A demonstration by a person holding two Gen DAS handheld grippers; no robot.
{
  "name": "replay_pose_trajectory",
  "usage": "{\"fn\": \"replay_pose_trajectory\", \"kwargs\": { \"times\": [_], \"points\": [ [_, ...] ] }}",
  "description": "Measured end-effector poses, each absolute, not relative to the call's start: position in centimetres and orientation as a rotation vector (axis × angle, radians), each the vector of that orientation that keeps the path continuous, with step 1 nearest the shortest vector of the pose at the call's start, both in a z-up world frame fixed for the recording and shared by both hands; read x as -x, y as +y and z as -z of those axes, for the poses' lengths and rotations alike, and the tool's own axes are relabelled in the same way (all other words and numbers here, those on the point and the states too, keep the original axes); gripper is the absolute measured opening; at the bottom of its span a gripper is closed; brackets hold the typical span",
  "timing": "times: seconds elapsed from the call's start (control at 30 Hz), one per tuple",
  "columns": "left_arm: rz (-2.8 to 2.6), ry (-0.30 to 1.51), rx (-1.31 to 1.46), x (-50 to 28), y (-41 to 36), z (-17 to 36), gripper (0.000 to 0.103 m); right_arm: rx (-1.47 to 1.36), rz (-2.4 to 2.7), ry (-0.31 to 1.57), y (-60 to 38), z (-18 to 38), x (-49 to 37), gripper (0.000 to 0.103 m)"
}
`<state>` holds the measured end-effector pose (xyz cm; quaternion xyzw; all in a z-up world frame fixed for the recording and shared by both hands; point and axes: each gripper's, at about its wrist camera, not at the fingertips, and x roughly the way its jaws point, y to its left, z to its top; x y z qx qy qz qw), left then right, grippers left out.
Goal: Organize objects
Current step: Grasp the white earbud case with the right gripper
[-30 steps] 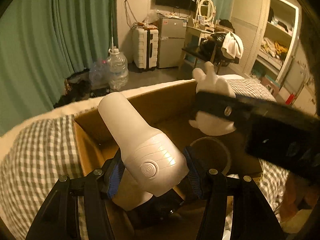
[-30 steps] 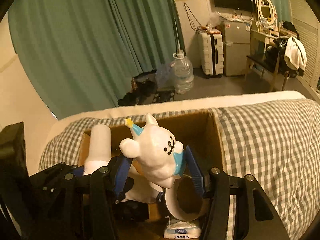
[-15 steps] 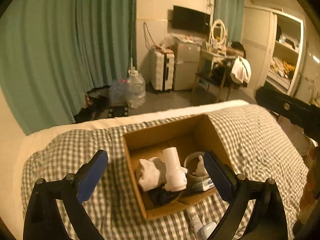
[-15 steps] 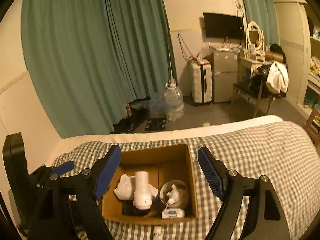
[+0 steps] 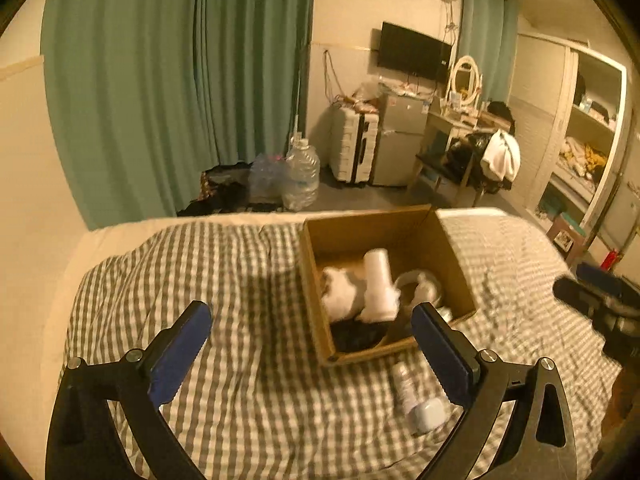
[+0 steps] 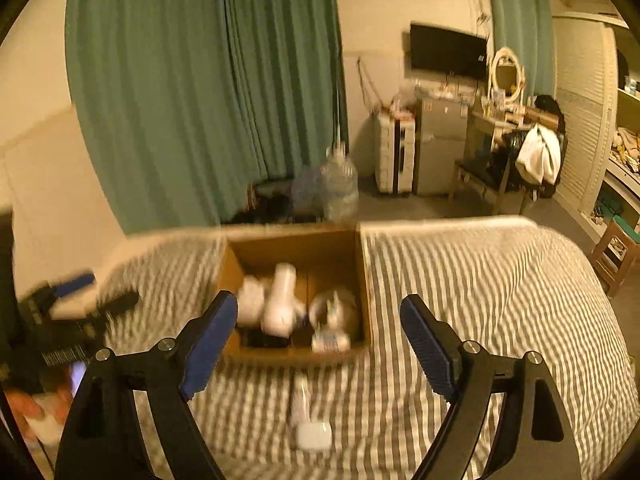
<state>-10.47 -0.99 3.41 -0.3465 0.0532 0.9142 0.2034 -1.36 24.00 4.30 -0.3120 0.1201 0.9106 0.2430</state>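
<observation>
Left gripper [image 5: 311, 334] wide and empty, right gripper [image 6: 319, 322] wide and empty, above grey checked bed [image 5: 248, 280], brown cardboard box [image 5: 448, 240] holding white items, white tube [image 5: 404, 386] near box.

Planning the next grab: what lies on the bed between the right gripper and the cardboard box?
In the right wrist view, one white tube lies on the checked blanket, between the open right gripper and the cardboard box.
</observation>
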Motion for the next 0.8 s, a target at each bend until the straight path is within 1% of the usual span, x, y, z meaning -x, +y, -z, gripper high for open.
{"fn": "replay_pose_trajectory", "kwargs": {
  "times": [0.17, 0.37, 0.5, 0.57, 0.67, 0.73, 0.8],
  "points": [
    [-2.576, 0.177, 1.039, 10.9, -1.7, 1.4, 0.103, 1.046, -2.438, 0.307, 23.7, 2.4, 1.5, 0.084],
    [-2.559, 0.16, 1.125, 11.3, -1.2, 7.4, 0.103, 1.262, -2.356, 0.418, 24.0, 10.8, 3.2, 0.084],
    [-2.493, 0.256, 1.182, 11.1, 0.1, 10.9, 0.103, 1.403, -2.285, 0.466, 23.6, 15.3, 3.9, 0.084],
    [-2.478, 0.304, 1.177, 10.7, 0.5, 11.9, 0.103, 1.447, -2.261, 0.493, 23.7, 16.6, 4.0, 0.083],
    [-2.462, 0.321, 1.186, 10.7, 0.8, 12.6, 0.103, 1.488, -2.24, 0.507, 23.9, 17.6, 4.3, 0.077],
    [-2.457, 0.315, 1.195, 10.9, 0.9, 12.7, 0.103, 1.526, -2.234, 0.495, 23.7, 18.2, 4.7, 0.069],
    [-2.454, 0.309, 1.209, 11.0, 0.8, 13.0, 0.103, 1.576, -2.219, 0.504, 23.7, 19.2, 5.0, 0.056]
  ]
}}
